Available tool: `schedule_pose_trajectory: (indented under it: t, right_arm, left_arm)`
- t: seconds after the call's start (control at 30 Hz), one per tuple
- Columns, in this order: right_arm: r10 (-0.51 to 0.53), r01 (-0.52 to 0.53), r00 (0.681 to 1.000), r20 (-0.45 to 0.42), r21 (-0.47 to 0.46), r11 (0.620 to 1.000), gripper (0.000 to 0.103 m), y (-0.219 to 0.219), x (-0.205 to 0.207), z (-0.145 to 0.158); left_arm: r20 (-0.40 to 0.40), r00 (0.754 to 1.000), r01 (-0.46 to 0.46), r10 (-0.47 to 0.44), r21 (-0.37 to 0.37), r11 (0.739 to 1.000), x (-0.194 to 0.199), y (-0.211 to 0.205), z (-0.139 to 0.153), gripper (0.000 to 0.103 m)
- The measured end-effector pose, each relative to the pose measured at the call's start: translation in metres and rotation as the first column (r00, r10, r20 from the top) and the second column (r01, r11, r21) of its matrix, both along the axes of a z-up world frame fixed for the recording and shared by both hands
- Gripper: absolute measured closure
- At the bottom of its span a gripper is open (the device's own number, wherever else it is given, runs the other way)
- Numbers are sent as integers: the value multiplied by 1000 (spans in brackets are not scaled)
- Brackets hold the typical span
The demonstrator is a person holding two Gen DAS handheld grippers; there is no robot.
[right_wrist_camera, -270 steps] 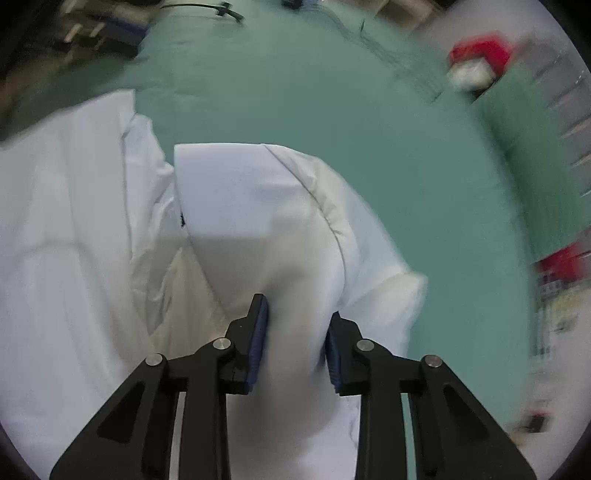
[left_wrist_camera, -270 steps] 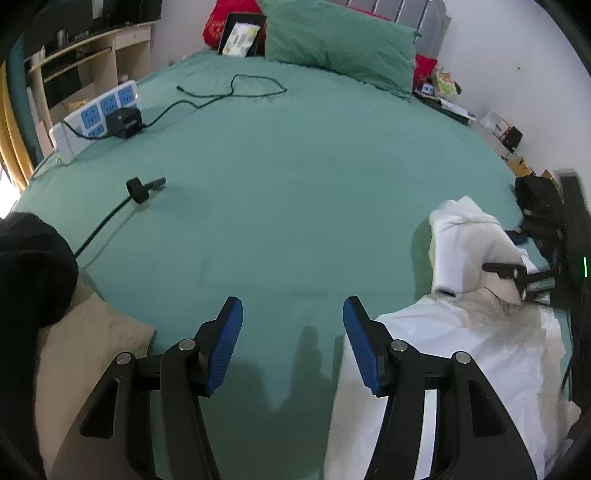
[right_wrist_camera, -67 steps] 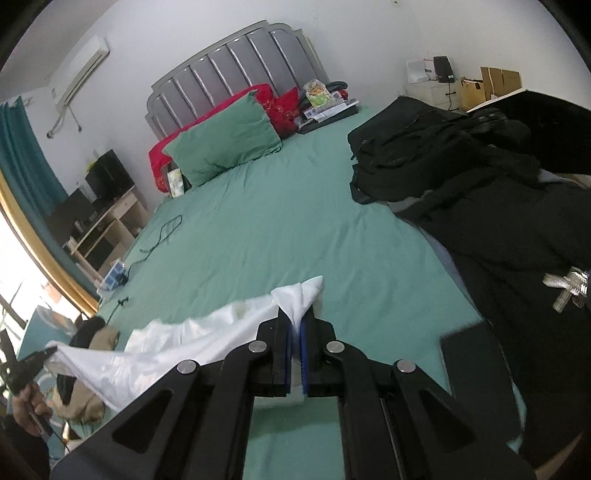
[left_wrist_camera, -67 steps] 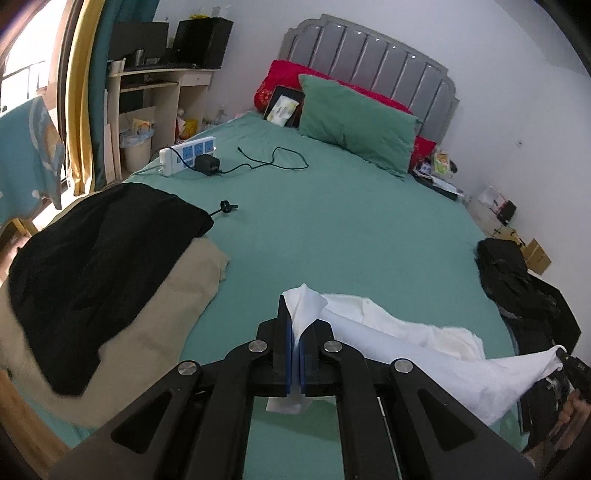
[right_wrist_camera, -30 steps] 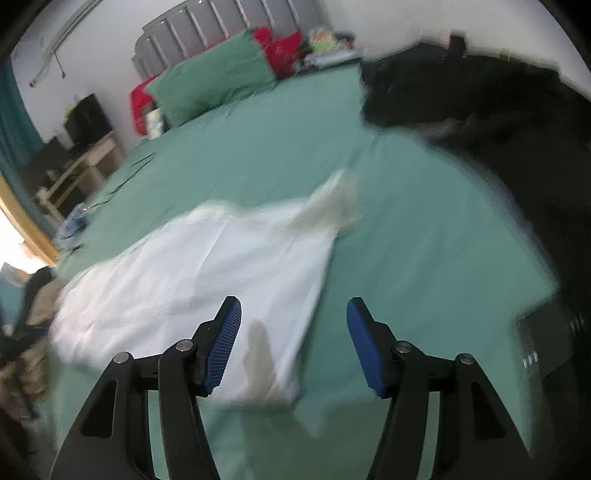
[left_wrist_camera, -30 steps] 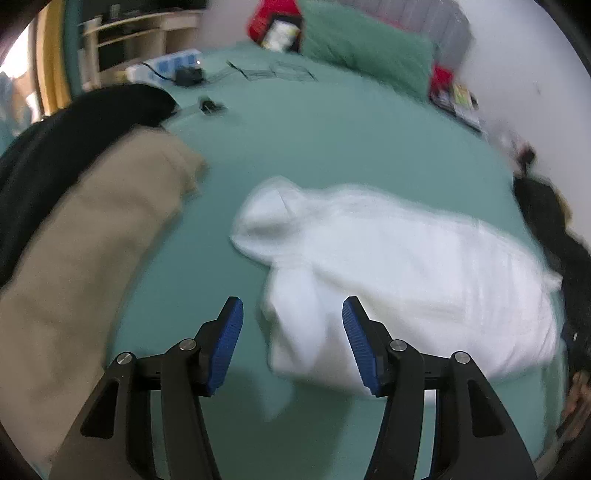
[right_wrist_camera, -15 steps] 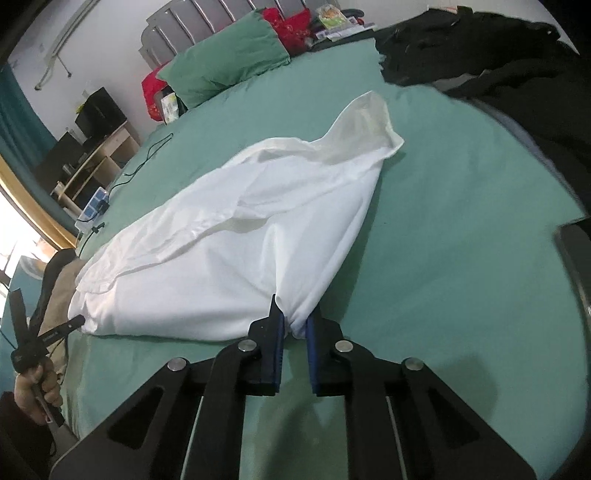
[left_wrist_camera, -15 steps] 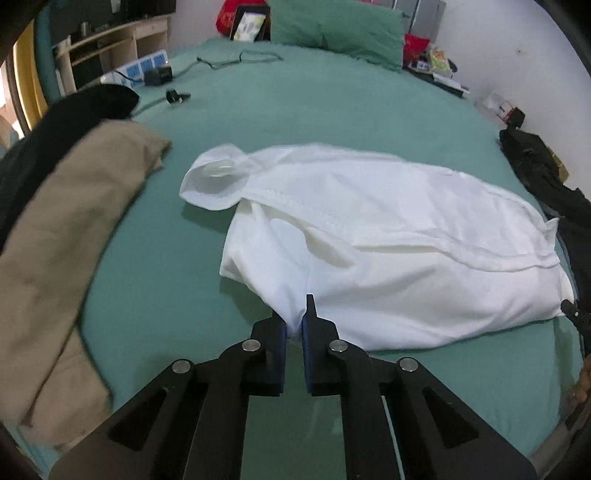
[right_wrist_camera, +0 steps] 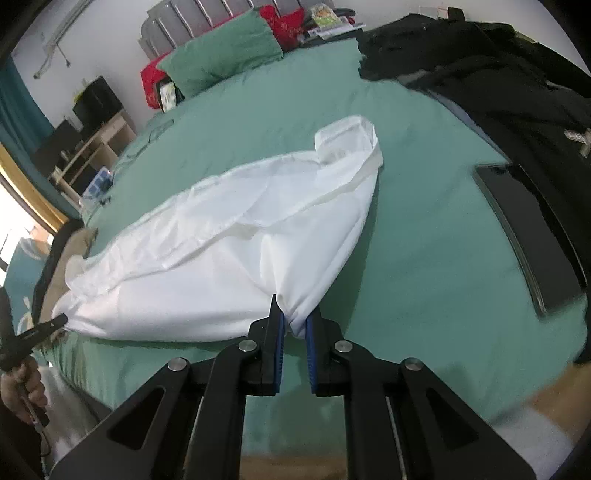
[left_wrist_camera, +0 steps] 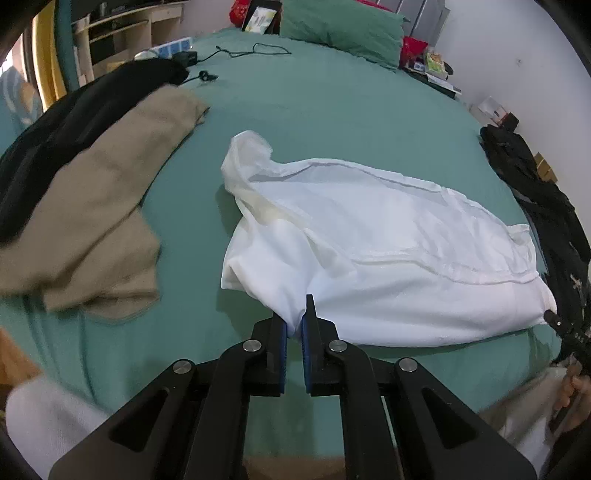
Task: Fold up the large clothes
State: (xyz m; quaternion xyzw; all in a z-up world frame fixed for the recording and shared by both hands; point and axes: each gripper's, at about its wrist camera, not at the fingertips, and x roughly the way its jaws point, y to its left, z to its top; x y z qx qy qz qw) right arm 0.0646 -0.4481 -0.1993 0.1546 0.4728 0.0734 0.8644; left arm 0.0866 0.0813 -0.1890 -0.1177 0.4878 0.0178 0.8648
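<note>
A large white garment [left_wrist_camera: 388, 236] lies spread across the green bed [left_wrist_camera: 332, 110], with a sleeve bunched at each far corner. My left gripper [left_wrist_camera: 294, 325] is shut on the garment's near hem at its left end. My right gripper [right_wrist_camera: 294, 325] is shut on the near hem of the same garment [right_wrist_camera: 236, 240] at its right end. Both grips lift the cloth edge slightly off the bed [right_wrist_camera: 424, 258]. The right gripper's tip also shows in the left wrist view [left_wrist_camera: 554, 321], and the left one's tip in the right wrist view [right_wrist_camera: 40, 328].
A beige garment [left_wrist_camera: 96, 192] and a black one [left_wrist_camera: 74, 118] lie piled on the bed's left side. Black clothes [right_wrist_camera: 498, 66] and a dark flat tablet-like slab [right_wrist_camera: 532, 236] lie at the right. A green pillow [left_wrist_camera: 340, 26], power strip [left_wrist_camera: 170, 48] and cable [left_wrist_camera: 258, 50] are at the far end.
Both grippers stay shut on the hem and have pulled back toward the bed's near edge. The garment has stretched flatter and its far sleeves have shifted.
</note>
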Motion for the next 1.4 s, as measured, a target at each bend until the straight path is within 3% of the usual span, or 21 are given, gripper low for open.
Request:
schedule_pose_trajectory:
  t: [0.13, 0.3, 0.37, 0.47, 0.57, 0.67, 0.77, 0.97, 1.07, 1.17, 1.2, 1.27, 1.3, 1.4]
  right_arm:
    - [-2, 2, 999, -41, 1, 1000, 93, 0, -22, -10]
    - [9, -12, 997, -75, -42, 999, 88, 5, -23, -14]
    - [2, -8, 997, -81, -71, 997, 83, 6, -20, -9]
    - [-15, 9, 999, -38, -148, 989, 74, 6, -21, 6]
    - [-16, 20, 1000, 22, -185, 983, 64, 3, -19, 24]
    - [7, -5, 999, 48, -51, 999, 60, 1, -8, 29]
    - [27, -26, 1000, -3, 114, 993, 60, 3, 12, 10]
    - [3, 17, 998, -61, 316, 949, 60, 9, 42, -22]
    - [-7, 33, 997, -73, 367, 930, 60, 8, 50, -31]
    - [-21, 39, 999, -50, 389, 920, 63, 8, 57, -32]
    - [-14, 24, 999, -29, 380, 925, 81, 10, 58, -29]
    - [2, -5, 1000, 9, 329, 944, 93, 18, 63, -19]
    - [5, -13, 1000, 25, 306, 952, 99, 20, 65, -15]
    - [35, -52, 997, 75, 240, 969, 101, 31, 74, 0]
  left_arm:
    - [-27, 1000, -14, 14, -4, 1000, -19, 2, -9, 95]
    - [-109, 993, -40, 42, 12, 999, -14, 6, -25, 84]
    - [-88, 994, -57, 60, 28, 998, -12, 8, -17, 78]
    - [11, 997, -78, 78, 46, 996, -14, 9, 10, 56]
    - [68, 997, -39, 38, 5, 999, -12, 2, 29, 55]
    - [59, 998, 43, -39, -71, 997, 2, -14, 30, 55]
    - [8, 998, 68, -68, -124, 990, 18, -26, 14, 55]
    - [-73, 997, -7, -9, -218, 976, 32, -29, -22, 52]
    - [-82, 997, -26, 6, -250, 968, 34, -28, -31, 48]
    - [-90, 996, -51, 27, -286, 957, 37, -24, -35, 48]
    - [-79, 996, -53, 30, -299, 953, 38, -22, -35, 48]
    - [-59, 997, -54, 38, -296, 954, 39, -21, -33, 51]
    - [-31, 999, -48, 41, -289, 956, 40, -21, -29, 68]
    - [11, 1000, -15, 18, -231, 973, 49, -28, -18, 94]
